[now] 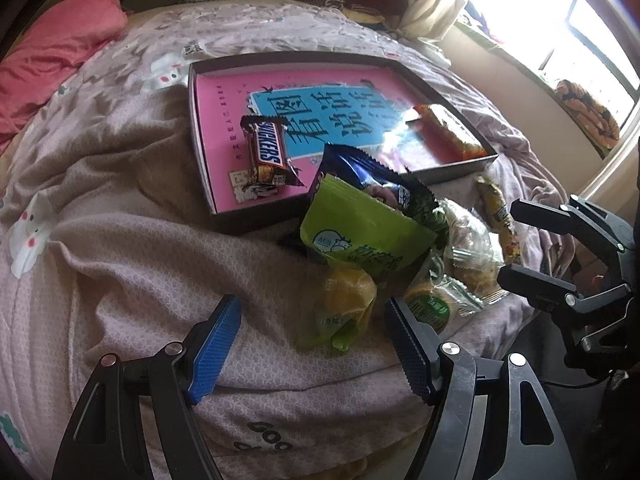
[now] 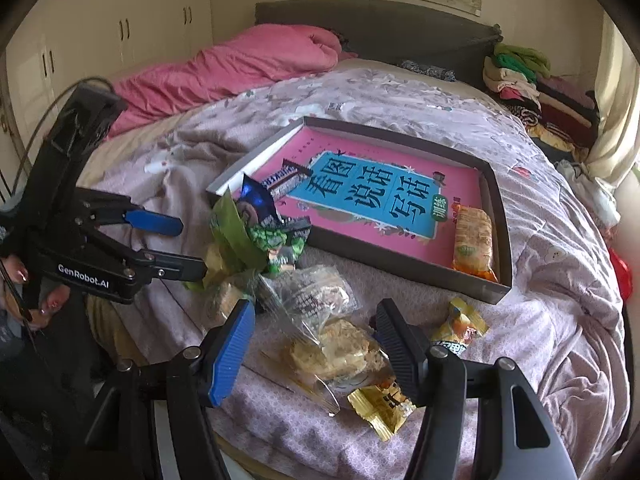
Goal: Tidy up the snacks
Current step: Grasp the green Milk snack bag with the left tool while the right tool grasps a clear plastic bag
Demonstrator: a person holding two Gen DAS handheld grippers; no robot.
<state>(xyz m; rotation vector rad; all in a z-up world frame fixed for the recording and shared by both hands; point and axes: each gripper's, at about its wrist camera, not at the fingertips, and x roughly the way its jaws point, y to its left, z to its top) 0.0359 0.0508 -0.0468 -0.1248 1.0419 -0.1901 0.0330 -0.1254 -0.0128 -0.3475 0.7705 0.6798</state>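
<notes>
A dark-rimmed tray (image 1: 452, 172) (image 2: 505, 216) with a pink and blue printed bottom lies on the bed. In it are a Snickers bar (image 1: 266, 156) (image 2: 286, 182) and an orange cracker packet (image 1: 452, 132) (image 2: 474, 240). A heap of snacks sits in front of it, with a green packet (image 1: 360, 232) (image 2: 232, 232) and a blue packet (image 1: 360, 168) (image 2: 256, 196) on top. My left gripper (image 1: 312, 344) (image 2: 188, 247) is open around a yellow-green packet (image 1: 348, 308). My right gripper (image 2: 314, 348) (image 1: 510, 240) is open over a clear-wrapped pastry (image 2: 336, 352).
The bedspread (image 1: 120, 240) is rumpled and lilac. A small yellow packet (image 2: 460, 324) and a gold wrapper (image 2: 380, 408) lie near the right fingers. A pink quilt (image 2: 240, 68) and folded clothes (image 2: 520, 76) are at the head of the bed. A window (image 1: 580, 20) is on the right.
</notes>
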